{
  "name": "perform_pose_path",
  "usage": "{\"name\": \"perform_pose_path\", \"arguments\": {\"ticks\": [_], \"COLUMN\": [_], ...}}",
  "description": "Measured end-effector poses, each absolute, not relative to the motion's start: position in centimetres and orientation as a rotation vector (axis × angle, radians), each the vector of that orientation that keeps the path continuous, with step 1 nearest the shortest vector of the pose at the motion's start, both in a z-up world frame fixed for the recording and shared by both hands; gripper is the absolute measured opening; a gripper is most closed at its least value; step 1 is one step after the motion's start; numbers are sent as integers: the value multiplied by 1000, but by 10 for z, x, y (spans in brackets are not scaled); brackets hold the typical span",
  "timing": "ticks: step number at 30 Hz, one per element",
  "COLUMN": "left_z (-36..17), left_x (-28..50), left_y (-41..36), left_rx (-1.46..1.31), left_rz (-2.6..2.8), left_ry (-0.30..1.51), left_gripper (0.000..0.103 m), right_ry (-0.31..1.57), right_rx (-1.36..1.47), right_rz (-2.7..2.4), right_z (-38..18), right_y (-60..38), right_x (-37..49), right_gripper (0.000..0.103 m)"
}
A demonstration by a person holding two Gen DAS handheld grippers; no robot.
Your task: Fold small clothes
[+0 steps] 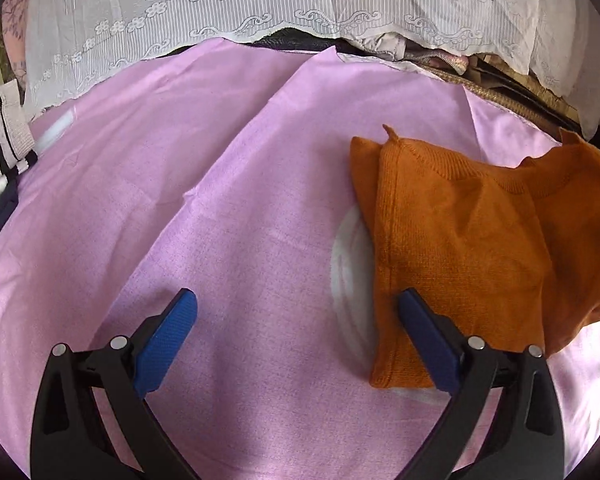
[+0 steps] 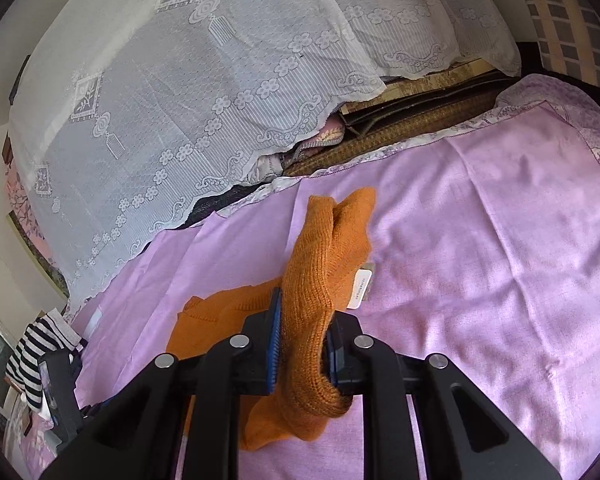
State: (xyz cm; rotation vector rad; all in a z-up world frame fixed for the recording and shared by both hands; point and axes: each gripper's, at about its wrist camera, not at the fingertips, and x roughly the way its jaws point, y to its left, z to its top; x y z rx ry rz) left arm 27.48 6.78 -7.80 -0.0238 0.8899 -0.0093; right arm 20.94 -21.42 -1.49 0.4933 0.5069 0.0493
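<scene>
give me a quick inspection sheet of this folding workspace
surface: pink sheet, creased, spread flat
job's things: orange knit garment, partly folded, one part lifted; white label showing
clutter: striped garment at the left edge
grippers: left gripper open beside the garment; right gripper shut on a bunched part
cables: nothing seen
surroundings: white lace curtain behind; woven mats under its hem

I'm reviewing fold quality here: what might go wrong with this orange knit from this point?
1. The right tool pinches a thick bunched roll of the orange knit, so the fold may land lumpy.
2. The left tool is open, holding nothing; the flat part may drag across the pink sheet.
</scene>
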Motion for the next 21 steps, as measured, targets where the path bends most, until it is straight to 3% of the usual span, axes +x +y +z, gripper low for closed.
{"name": "perform_pose_path", "arguments": {"ticks": [8,15,20,21], "left_z": [-81,-81,-82,-82], "left_x": [285,290,290,291], "left_y": [87,86,89,89], "left_rx": [-155,-146,-164,-165], "left_rz": [-38,-34,-45,-46], "left_ry": [937,938,947,947], "left_gripper": [99,99,99,99], "right_ry": [495,561,614,606], "right_rx": [394,309,268,257], "right_rz": [100,200,244,244], "right_z": [2,0,-14,-14], "right_y": [-154,-84,-62,-64], "right_x": [218,239,243,239], "right_gripper": [16,5,6,13]}}
